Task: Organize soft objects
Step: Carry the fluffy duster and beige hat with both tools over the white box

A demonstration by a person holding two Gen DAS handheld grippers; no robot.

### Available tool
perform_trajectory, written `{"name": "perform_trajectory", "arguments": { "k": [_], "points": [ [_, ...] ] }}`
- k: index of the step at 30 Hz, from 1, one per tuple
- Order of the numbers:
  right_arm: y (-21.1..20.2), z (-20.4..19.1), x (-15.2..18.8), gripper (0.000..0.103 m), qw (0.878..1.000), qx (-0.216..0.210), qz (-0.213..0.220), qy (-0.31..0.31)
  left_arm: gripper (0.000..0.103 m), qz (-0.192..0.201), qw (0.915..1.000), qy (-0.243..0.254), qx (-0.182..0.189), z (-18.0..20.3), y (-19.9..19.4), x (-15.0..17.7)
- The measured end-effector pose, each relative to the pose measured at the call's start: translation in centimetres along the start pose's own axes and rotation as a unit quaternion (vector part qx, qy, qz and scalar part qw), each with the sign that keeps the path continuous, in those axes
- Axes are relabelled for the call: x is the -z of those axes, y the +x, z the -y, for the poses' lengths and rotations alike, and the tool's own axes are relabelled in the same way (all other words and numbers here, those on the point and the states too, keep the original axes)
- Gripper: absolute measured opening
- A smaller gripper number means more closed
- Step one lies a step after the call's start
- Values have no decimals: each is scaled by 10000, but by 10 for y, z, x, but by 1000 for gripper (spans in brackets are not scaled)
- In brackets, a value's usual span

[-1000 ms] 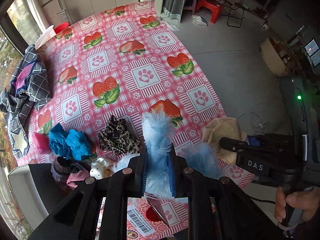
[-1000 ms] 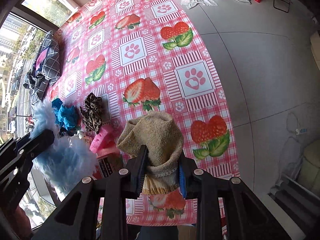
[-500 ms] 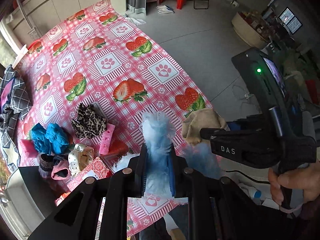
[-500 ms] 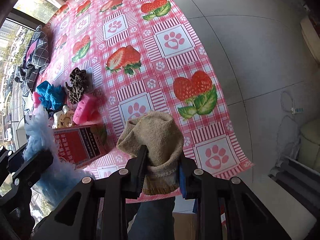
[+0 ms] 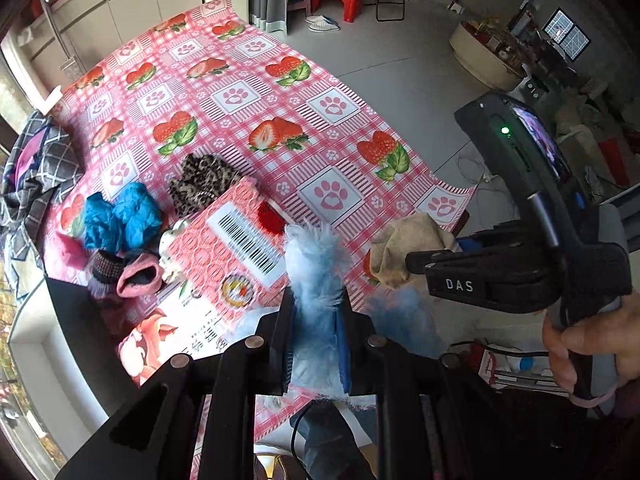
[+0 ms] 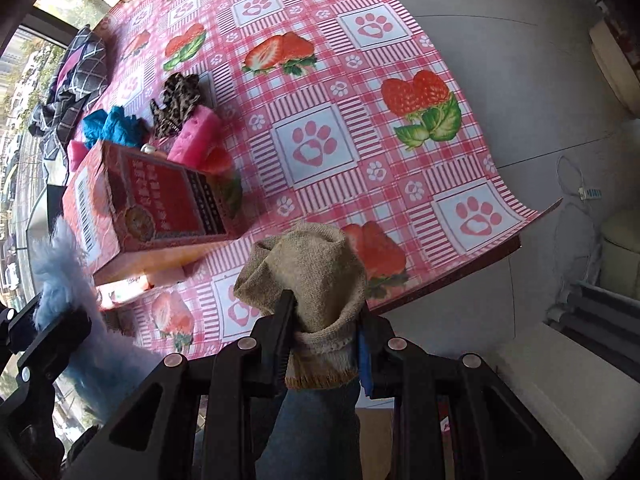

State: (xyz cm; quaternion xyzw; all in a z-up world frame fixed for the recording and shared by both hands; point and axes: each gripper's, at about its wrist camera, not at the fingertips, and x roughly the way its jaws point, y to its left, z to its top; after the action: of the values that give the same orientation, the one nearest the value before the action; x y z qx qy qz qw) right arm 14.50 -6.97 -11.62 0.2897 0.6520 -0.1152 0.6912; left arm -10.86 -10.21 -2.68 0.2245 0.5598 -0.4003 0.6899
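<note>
Gripping a fluffy blue sock (image 5: 314, 280), the left tool (image 5: 316, 344) is closed on its middle — the fuzzy end sticks up past the tips. The right tool (image 6: 324, 344) is clamped on a tan sock (image 6: 310, 276), toe bunched forward, both held off the near edge of the bench (image 6: 320, 92), beside a red box (image 6: 160, 204).

Fluffy blue sock (image 5: 316, 280) upright, pinched betw. left gripper (image 5: 316, 344) fingers. Tan knit sock (image 6: 316, 280) bunched, cuff down, in right gripper (image 6: 324, 344). Blue socks (image 5: 120, 216), leopard pair (image 5: 200, 188), pink/dark socks (image 5: 124, 276), prob. more, on table.
</note>
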Motion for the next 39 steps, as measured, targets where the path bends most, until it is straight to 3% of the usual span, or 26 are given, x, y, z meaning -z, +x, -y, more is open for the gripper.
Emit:
{"name": "perform_trajectory", "arguments": {
  "k": [8, 17, 28, 39],
  "points": [
    [6, -63, 30, 29, 9982, -16, -40, -593, 19, 45, 9966, -764, -302, -65, -22, 56],
    [9, -128, 44, 29, 9896, 82, -75, -1435, 19, 204, 9818, -1808, -537, -130, -46, 108],
    [9, -197, 54, 29, 9699, 267, -104, -2417, 19, 401, 9568, -2760, -822, -180, -61, 158],
    [6, -261, 58, 29, 9511, 184, -153, -3078, 19, 638, 9188, -3684, -1269, -227, -78, 201]
  ]
}}
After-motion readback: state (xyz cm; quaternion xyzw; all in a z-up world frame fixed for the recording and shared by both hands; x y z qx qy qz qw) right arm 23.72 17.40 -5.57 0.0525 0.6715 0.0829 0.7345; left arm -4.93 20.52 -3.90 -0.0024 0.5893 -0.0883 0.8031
